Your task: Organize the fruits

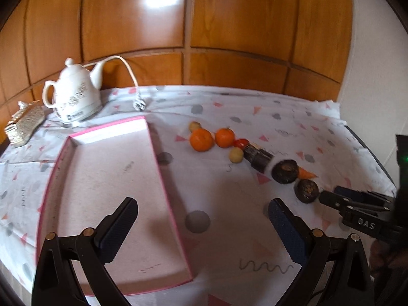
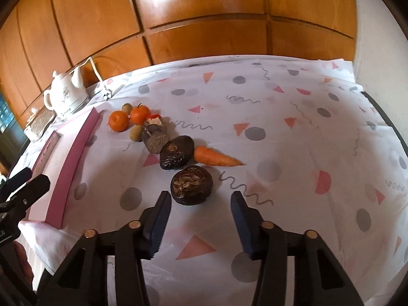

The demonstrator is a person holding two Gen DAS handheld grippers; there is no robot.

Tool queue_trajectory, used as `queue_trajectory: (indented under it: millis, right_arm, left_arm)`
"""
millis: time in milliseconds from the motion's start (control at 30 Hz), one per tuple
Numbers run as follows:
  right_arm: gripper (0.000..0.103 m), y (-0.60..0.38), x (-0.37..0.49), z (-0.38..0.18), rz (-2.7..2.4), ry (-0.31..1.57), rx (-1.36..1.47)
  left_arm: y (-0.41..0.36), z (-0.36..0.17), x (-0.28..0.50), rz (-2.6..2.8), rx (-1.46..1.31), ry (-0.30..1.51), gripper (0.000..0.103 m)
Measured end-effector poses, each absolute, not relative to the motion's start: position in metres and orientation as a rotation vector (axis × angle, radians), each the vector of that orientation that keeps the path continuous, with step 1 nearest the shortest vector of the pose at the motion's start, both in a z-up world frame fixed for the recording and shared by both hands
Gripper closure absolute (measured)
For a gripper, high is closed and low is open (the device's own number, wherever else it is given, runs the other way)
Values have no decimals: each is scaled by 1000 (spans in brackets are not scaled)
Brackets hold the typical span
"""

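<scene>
Two hand-held grippers hang over a table spread with a white cloth (image 2: 293,107) printed with grey dots, pink triangles and squiggles. The right gripper (image 2: 201,201) stands with its blue-padded jaws apart and nothing between them, the tips just short of the nearest dark round fruit (image 2: 191,186), which lies on the cloth untouched. The left gripper (image 1: 202,210) is also spread wide and empty, one finger over the shallow pink-edged tray (image 1: 107,178), the other over bare cloth beside it.

Beyond the near fruit, a line of produce runs away across the cloth toward the tray's far corner: a second dark round fruit (image 2: 176,156), with a carrot (image 2: 216,158) just beside it pointing right; then a dark, rough cylindrical piece (image 2: 154,137); a small red item (image 2: 155,116), too small to identify; two yellowish-green small fruits (image 2: 136,133); and two oranges (image 2: 118,120) close together. The tray holds no produce.

At the far left edge of the table stand a white ceramic kettle (image 1: 74,97) with its cord, and a gold-coloured box (image 1: 25,123). Wooden panelling (image 1: 204,25) fills the background.
</scene>
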State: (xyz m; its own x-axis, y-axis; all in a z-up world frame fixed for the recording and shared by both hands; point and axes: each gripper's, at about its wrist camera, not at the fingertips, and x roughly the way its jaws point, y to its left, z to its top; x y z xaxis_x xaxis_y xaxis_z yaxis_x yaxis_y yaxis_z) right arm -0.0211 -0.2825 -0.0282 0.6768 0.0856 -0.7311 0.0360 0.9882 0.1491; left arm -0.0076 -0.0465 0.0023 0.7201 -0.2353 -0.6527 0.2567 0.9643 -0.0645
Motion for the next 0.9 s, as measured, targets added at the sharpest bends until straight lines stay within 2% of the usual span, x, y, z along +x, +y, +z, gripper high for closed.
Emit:
queue_trajectory:
  millis: [500,533,600,733,800,900]
  right_arm:
    - [55,-267,16,-52,58,891,46]
    - [58,-267,16,-53,53,886,41]
    - [58,-269,14,-53,32,874,32]
    - [58,-279,11,-53,16,870,61]
    - [58,-280,10,-53,24,867,65]
    - [58,-281,9,-54,27,861,75]
  left_arm:
    - [-68,-10,22,-325,15,819,0]
    - [-71,-10,24,-329,18,818,1]
    - [-77,-11,28,-331,29,818,1]
    - [-89,-17,40,-353,14,844,13]
    - [-97,-20,49,-374,-8,875,25]
    - [-106,-25,60,-395,-49,912,33]
